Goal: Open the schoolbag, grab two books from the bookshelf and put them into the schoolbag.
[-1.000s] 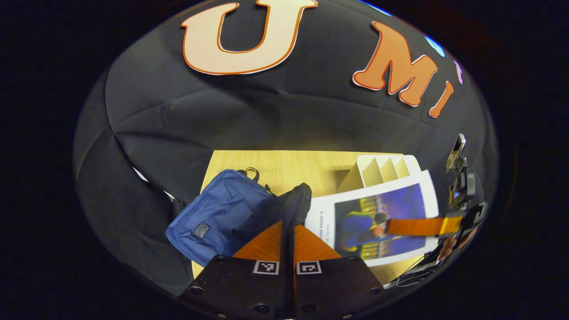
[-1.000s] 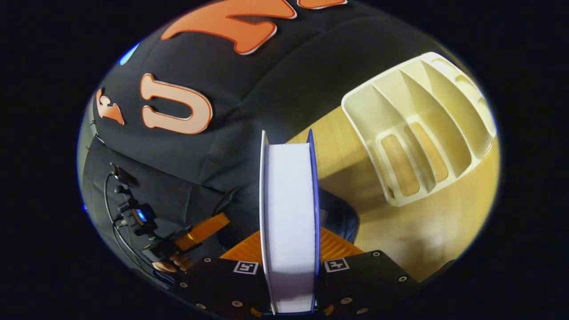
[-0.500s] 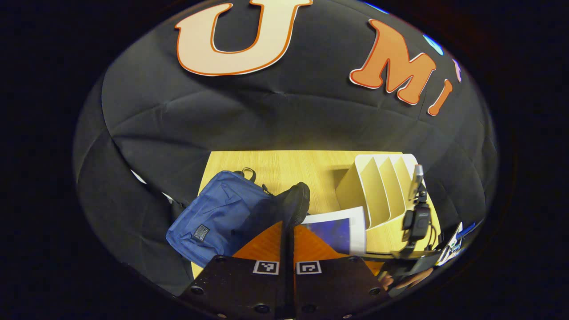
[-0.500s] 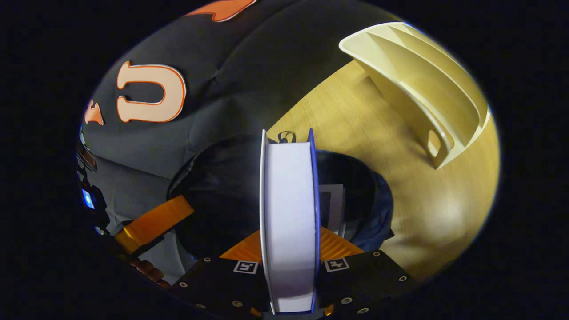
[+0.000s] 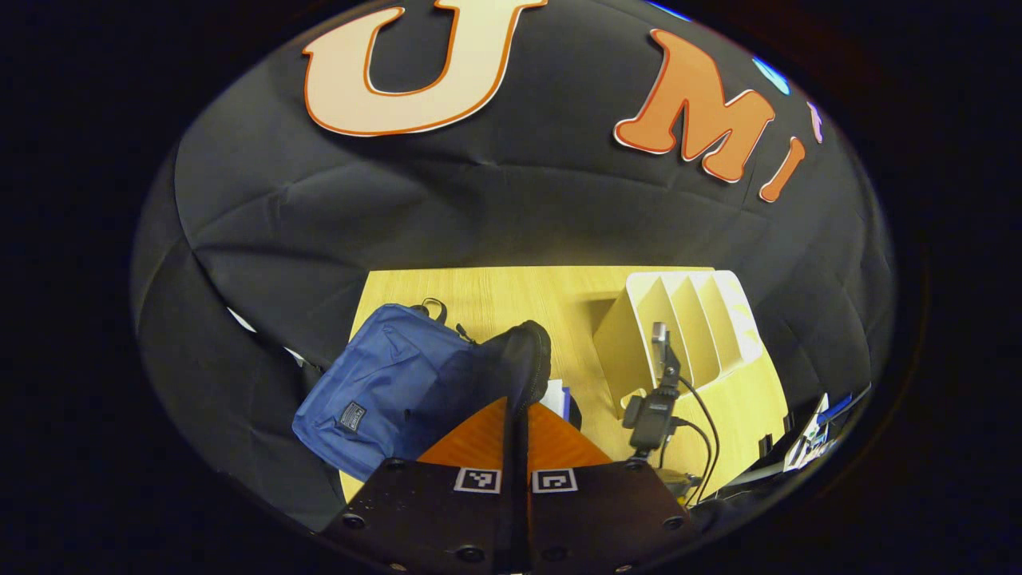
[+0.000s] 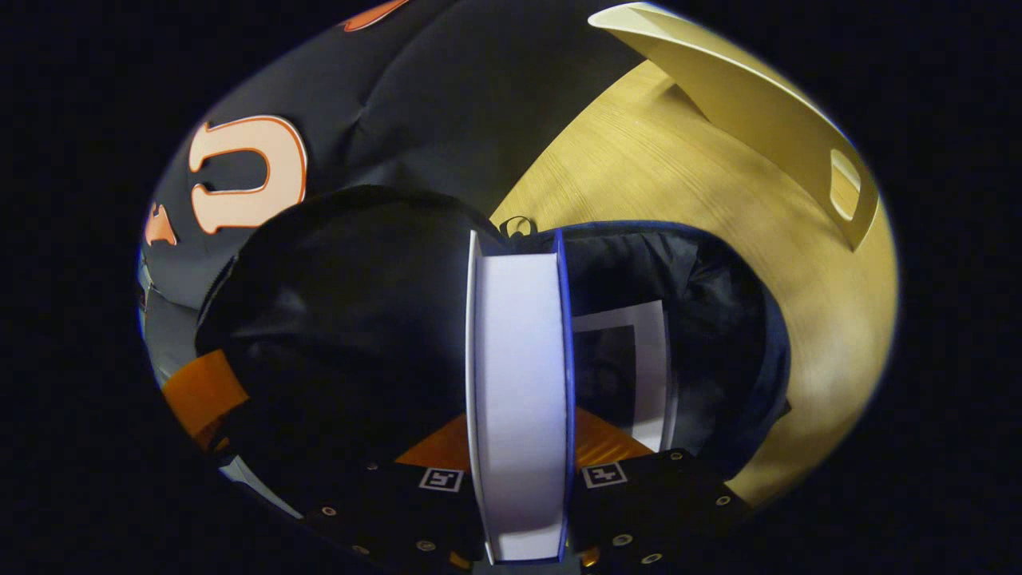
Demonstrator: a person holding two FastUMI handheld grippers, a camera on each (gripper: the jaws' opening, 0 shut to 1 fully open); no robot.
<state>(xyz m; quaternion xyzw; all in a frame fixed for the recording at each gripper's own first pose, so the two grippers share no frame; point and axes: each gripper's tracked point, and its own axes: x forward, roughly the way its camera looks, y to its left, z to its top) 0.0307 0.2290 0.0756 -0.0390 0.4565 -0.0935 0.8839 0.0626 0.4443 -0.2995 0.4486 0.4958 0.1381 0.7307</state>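
Right gripper view showed the right gripper [image 6: 519, 447] with its jaws clamped on a book [image 6: 520, 383], one finger against each cover, the page edge facing the camera and standing upright. The book hung in the wide, dark mouth of the bag [image 6: 718, 319], and another book [image 6: 631, 367] lay already inside, just right of the held one. Beyond the bag lay the tabletop [image 6: 679, 176], with the shelf [image 6: 766, 120] standing at its far right.

In the left gripper view, the left gripper [image 5: 517, 415] had its jaws fully closed on the dark rim of the bag's flap [image 5: 523, 363], holding it raised. The bag [image 5: 383, 383] sat at the near left corner of the tabletop [image 5: 519, 295], its handle loop toward the wall. A corner of the book [image 5: 559, 395] peeked out just right of the flap. The right gripper's body [image 5: 651, 407], cables trailing, stood between the bag and the shelf [image 5: 679, 335], whose slots looked bare.
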